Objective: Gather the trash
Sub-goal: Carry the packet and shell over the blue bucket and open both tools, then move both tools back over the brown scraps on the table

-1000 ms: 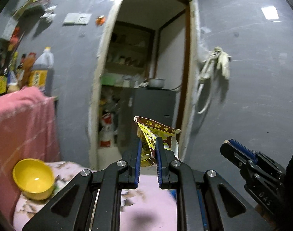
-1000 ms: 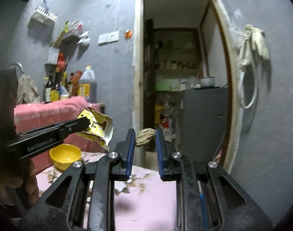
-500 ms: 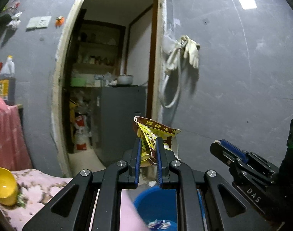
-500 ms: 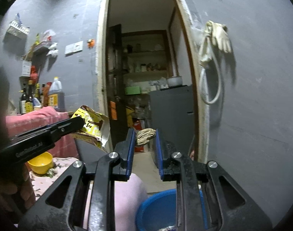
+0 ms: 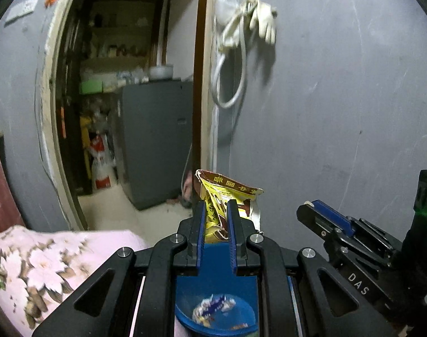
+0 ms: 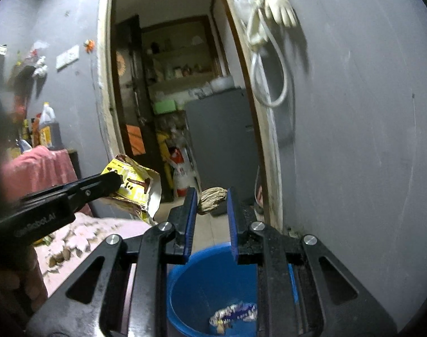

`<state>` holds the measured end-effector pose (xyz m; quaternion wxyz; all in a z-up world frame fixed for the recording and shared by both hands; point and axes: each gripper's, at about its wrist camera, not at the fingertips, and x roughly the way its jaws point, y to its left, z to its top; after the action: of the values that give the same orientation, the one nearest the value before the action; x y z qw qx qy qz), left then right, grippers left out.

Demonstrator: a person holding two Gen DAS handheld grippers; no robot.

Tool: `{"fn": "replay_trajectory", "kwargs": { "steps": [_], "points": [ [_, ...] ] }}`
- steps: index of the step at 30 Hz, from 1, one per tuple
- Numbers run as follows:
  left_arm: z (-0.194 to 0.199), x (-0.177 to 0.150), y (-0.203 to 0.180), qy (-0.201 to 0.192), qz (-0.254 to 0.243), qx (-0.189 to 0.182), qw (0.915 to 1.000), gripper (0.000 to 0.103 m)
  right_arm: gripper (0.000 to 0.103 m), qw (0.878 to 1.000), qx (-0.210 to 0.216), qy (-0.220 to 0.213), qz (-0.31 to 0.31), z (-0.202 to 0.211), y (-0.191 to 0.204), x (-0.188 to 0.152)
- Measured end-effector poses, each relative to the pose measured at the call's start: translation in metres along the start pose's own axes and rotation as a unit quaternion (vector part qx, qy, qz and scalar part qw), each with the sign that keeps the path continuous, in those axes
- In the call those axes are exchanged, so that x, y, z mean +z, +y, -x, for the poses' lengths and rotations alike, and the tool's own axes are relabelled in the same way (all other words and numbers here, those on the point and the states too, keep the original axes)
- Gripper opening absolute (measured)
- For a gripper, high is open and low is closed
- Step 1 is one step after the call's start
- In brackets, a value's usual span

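My left gripper point(image 5: 215, 206) is shut on a yellow and brown snack wrapper point(image 5: 227, 196), which also shows in the right wrist view point(image 6: 134, 188). My right gripper point(image 6: 212, 196) is shut on a crumpled brown paper wad point(image 6: 211, 200). Both are held in the air above a blue bucket point(image 6: 202, 278), which also shows in the left wrist view point(image 5: 213, 289). A shiny wrapper point(image 6: 233, 313) lies in the bucket's bottom. The right gripper point(image 5: 320, 216) shows at the right of the left wrist view.
A table with a pink floral cloth point(image 5: 45, 258) stands at the left, beside the bucket. A grey wall point(image 5: 340, 112) is close on the right, with a hose and gloves point(image 5: 250, 22) hung on it. An open doorway point(image 5: 123, 98) leads to a storeroom.
Both grippers have swung right, away from the table and the yellow bowl, and now hang over the blue bucket. Each still holds its piece of trash.
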<state>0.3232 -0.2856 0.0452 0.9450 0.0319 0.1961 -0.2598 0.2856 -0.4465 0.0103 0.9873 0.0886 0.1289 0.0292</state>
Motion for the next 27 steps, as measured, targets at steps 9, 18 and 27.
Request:
{"fn": "replay_trajectory", "kwargs": {
  "steps": [9, 18, 27],
  "points": [
    [-0.061, -0.032, 0.001, 0.104, 0.029, 0.010, 0.9941, 0.012, 0.049, 0.997, -0.008, 0.080, -0.020, -0.033, -0.024, -0.038],
    [-0.094, -0.063, 0.014, 0.176, 0.046, 0.016, 0.9832, 0.022, 0.053, 0.990, -0.014, 0.134, -0.034, -0.055, -0.034, -0.059],
    [-0.092, -0.065, 0.020, 0.170, 0.050, 0.015, 0.9840, 0.024, 0.059, 0.989, -0.019, 0.137, -0.041, -0.055, -0.037, -0.059]
  ]
}}
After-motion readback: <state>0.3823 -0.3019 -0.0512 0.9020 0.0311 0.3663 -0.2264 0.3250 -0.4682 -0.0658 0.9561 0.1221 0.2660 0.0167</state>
